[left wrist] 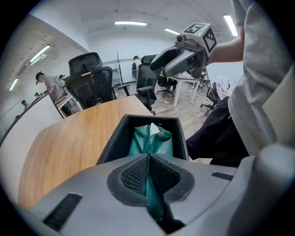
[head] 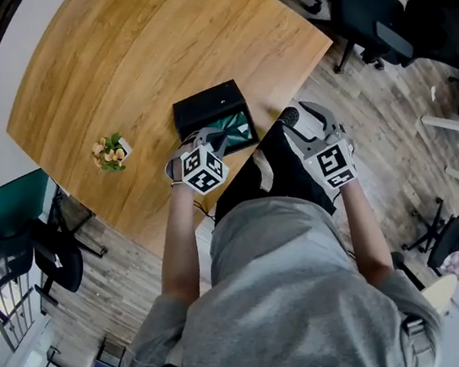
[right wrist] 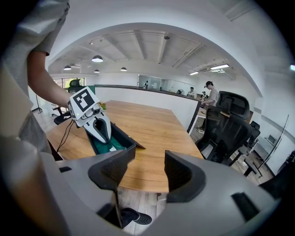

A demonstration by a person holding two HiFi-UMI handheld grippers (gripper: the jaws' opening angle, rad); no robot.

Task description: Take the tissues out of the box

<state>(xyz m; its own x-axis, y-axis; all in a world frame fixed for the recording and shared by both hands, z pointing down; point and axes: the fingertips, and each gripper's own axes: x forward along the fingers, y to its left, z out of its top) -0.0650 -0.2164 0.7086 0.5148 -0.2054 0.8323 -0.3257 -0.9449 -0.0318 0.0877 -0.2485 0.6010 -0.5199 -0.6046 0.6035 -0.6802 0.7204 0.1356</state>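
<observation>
A black open box (head: 209, 104) lies near the wooden table's front edge, with green tissue (head: 236, 126) inside. My left gripper (head: 217, 143) reaches down into the box. In the left gripper view the left gripper (left wrist: 148, 157) is shut on a fold of the green tissue (left wrist: 152, 138), which runs up between its pads from inside the box (left wrist: 115, 138). My right gripper (head: 298, 117) hangs off the table's edge to the right of the box, open and holding nothing. The right gripper view shows the right gripper (right wrist: 145, 170), with the left gripper (right wrist: 102, 131) over the box (right wrist: 125, 144).
A small potted flower (head: 111, 151) stands on the table (head: 150, 53) left of the box. Black office chairs (head: 370, 8) stand on the floor beyond the table's right side. A shoe (right wrist: 136, 217) shows below the table edge.
</observation>
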